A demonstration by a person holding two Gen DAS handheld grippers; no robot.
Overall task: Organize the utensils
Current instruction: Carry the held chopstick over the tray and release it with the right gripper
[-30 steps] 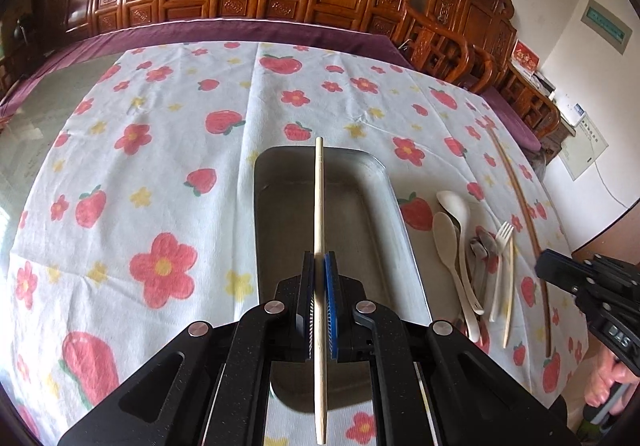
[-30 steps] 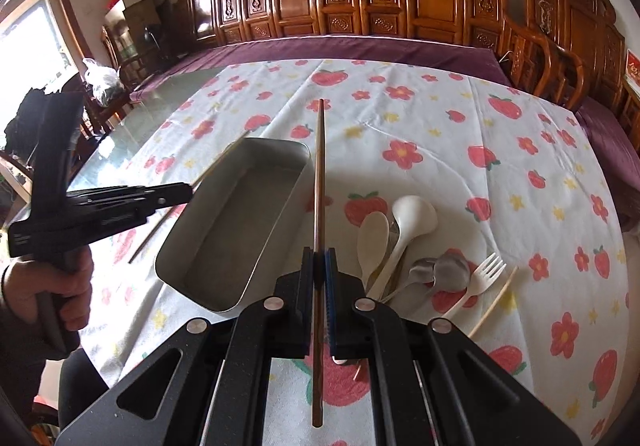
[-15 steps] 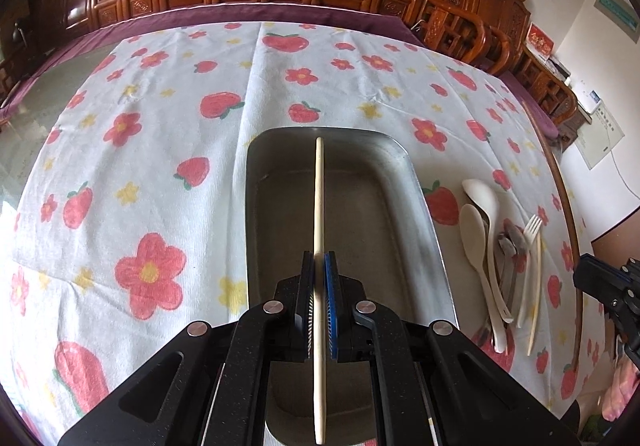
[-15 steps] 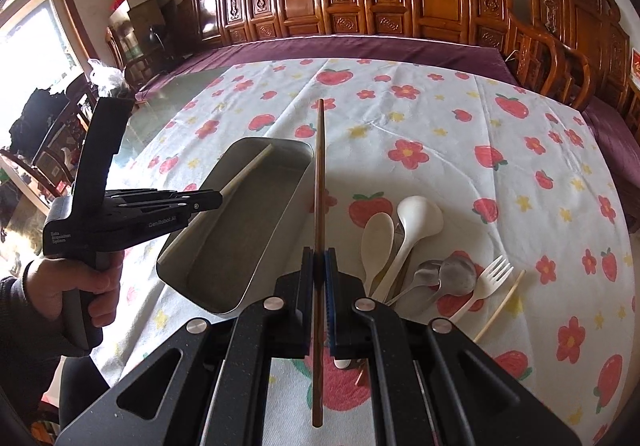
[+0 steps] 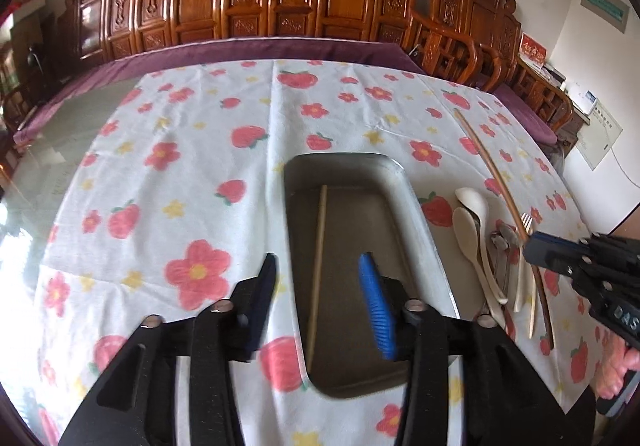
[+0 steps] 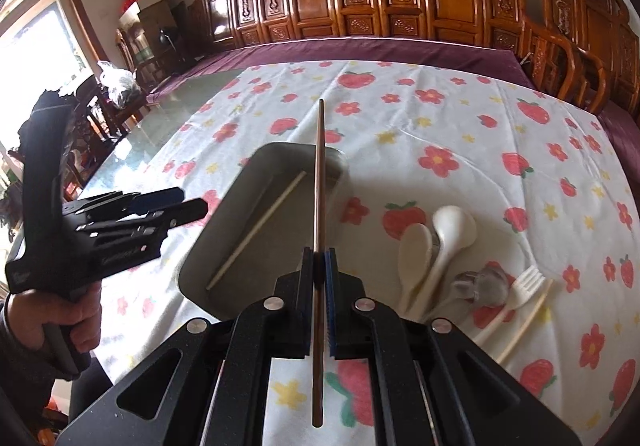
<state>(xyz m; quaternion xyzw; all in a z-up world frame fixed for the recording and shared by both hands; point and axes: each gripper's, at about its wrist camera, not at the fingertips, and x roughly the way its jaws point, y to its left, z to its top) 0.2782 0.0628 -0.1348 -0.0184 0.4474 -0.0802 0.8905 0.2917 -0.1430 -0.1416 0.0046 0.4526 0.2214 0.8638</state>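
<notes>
A: What's in the metal tray (image 5: 430, 246) so far?

B: One pale chopstick (image 5: 318, 274), lying lengthwise on the tray floor. The left gripper (image 5: 320, 286) hangs above it, jaws wide apart, holding nothing.

A: And the right gripper (image 6: 319, 278)?

B: Clamped on a dark brown chopstick (image 6: 319, 181), its tip over the tray's far right corner.

A: What's left?

B: Right of the tray: two cream spoons (image 6: 434, 246), a metal spoon (image 6: 478, 282), a fork (image 6: 520, 290), another pale chopstick (image 6: 526, 322). I'd judge it barely begun.
</notes>
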